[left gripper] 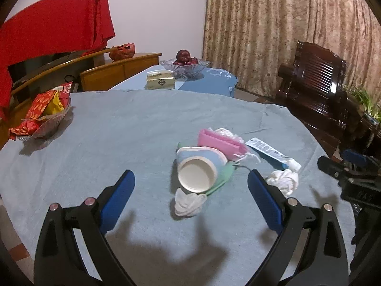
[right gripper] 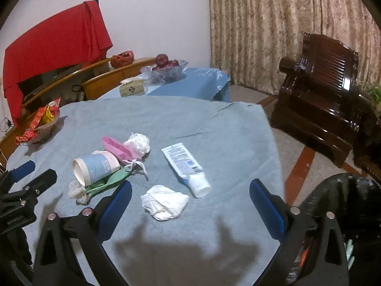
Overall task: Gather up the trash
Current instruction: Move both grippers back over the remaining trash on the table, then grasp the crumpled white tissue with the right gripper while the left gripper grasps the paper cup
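My left hand-held gripper [left gripper: 190, 181] hangs over the table [left gripper: 119, 131] with its jaws wide apart, gripping nothing. The cup [left gripper: 197, 169] lies on its side between the fingertips, mouth toward me, resting on a green strip [left gripper: 223, 174]. A wad [left gripper: 188, 201] sits touching the cup at its 6 o'clock; a pink pack [left gripper: 221, 143] lies at its 1 o'clock. My right hand-held gripper [right gripper: 190, 188] is also spread wide and empty, with a tissue [right gripper: 165, 201] between its fingers and the tube [right gripper: 185, 164] just beyond, at the tissue's 1 o'clock, cap toward me. A black bag [right gripper: 345, 200] sits at 3 o'clock.
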### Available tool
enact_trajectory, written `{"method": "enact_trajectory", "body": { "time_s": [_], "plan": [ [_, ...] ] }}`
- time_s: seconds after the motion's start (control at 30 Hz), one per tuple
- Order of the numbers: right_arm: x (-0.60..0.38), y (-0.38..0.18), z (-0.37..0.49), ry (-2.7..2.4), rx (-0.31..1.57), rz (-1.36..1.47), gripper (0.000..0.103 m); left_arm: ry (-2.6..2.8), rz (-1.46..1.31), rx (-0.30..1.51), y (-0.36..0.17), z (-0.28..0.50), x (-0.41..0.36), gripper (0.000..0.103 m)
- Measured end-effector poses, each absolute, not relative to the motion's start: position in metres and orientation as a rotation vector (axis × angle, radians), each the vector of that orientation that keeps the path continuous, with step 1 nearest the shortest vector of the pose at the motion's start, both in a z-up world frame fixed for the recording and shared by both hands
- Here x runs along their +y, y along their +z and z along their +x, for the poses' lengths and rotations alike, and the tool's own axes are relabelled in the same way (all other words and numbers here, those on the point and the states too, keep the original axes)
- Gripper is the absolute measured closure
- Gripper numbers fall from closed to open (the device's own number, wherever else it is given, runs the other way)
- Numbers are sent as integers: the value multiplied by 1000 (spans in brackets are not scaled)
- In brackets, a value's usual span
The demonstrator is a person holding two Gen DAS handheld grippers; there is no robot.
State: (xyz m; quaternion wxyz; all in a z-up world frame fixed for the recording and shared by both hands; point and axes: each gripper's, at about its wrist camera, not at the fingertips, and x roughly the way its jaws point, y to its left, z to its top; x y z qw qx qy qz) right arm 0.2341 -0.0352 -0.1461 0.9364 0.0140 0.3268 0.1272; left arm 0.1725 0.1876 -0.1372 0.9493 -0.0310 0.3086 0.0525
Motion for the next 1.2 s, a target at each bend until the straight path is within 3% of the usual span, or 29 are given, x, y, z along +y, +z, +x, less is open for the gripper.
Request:
{"method": "enact_trajectory", "body": {
  "time_s": [0.3,0.37,0.77,0.93,1.13,1.2],
  "plan": [
    [-8,-179,253,265,730,12,7,124,-60,648,-152,186,207,10],
    [-3,-186,257,265,752,14,10,124,-65,652,-155,188,209,10],
    [14,-207,265,356,835,10,50,95,-99,662,-164,204,212,10],
    [9,-205,266,392,829,26,58,74,-101,672,-168,214,206,10],
    [1,-197,269,401,813,50,59,56,-103,691,-175,231,202,10],
    [-1,-194,271,400,806,52,59,45,-106,700,-177,236,202,16]
  ]
}}
